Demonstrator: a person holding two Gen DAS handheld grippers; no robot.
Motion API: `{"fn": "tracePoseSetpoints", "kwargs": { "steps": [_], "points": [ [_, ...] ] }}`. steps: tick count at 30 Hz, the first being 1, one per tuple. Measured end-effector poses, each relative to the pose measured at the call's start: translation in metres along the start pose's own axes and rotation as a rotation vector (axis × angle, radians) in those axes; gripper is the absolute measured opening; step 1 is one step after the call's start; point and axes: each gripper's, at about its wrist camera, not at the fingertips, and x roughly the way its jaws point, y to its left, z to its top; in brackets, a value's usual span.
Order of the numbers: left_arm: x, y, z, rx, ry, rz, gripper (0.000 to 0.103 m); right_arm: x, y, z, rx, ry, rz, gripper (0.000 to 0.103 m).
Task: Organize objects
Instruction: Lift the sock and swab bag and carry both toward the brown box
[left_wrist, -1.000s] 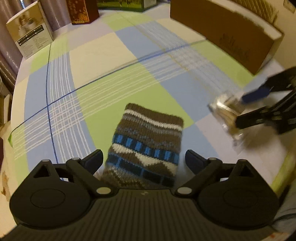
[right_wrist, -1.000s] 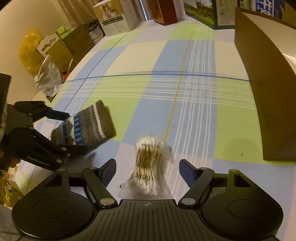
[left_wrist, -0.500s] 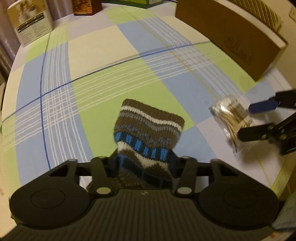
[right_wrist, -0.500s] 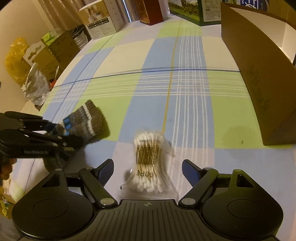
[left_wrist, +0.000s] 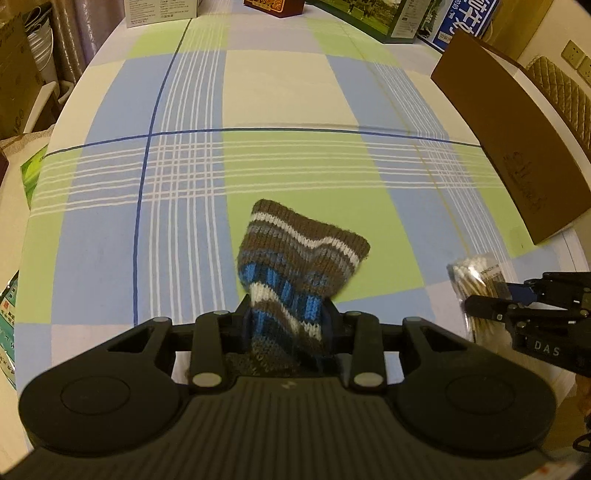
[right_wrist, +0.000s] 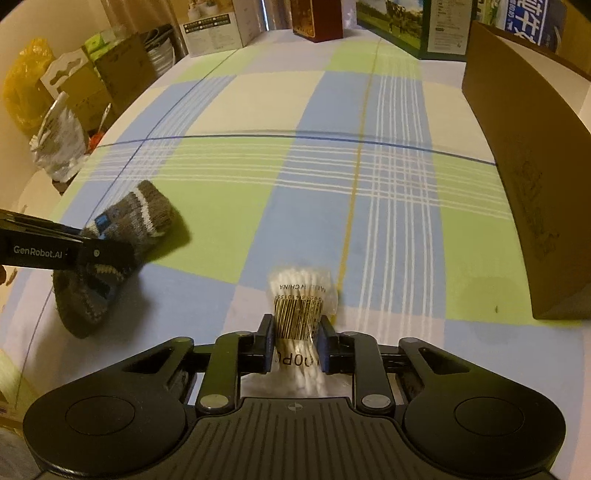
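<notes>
Left jaws just closed, clamp sock (left_wrist: 295, 273); right clamp swab pack (right_wrist: 300, 306), both pointing away.

My own jaws hide the bottom of the knit sock (left_wrist: 295, 266) at the lower middle. The bag of cotton swabs (right_wrist: 301, 295) dips behind my other jaws too. The brown box (right_wrist: 528, 177) is cut off at the right edge.
</notes>
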Motion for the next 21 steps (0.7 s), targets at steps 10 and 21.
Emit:
{"fn": "tracePoseSetpoints", "kwargs": {
  "steps": [10, 21],
  "points": [
    [0.001, -0.002, 0.000, 0.012, 0.006, 0.005, 0.030, -0.005, 0.000, 0.001, -0.001, -0.007, 0.016, 0.018],
    [-0.011, -0.012, 0.008, 0.006, -0.029, 0.021, 0.030, -0.031, -0.018, 0.002, 0.030, -0.064, 0.037, 0.018]
  ]
}}
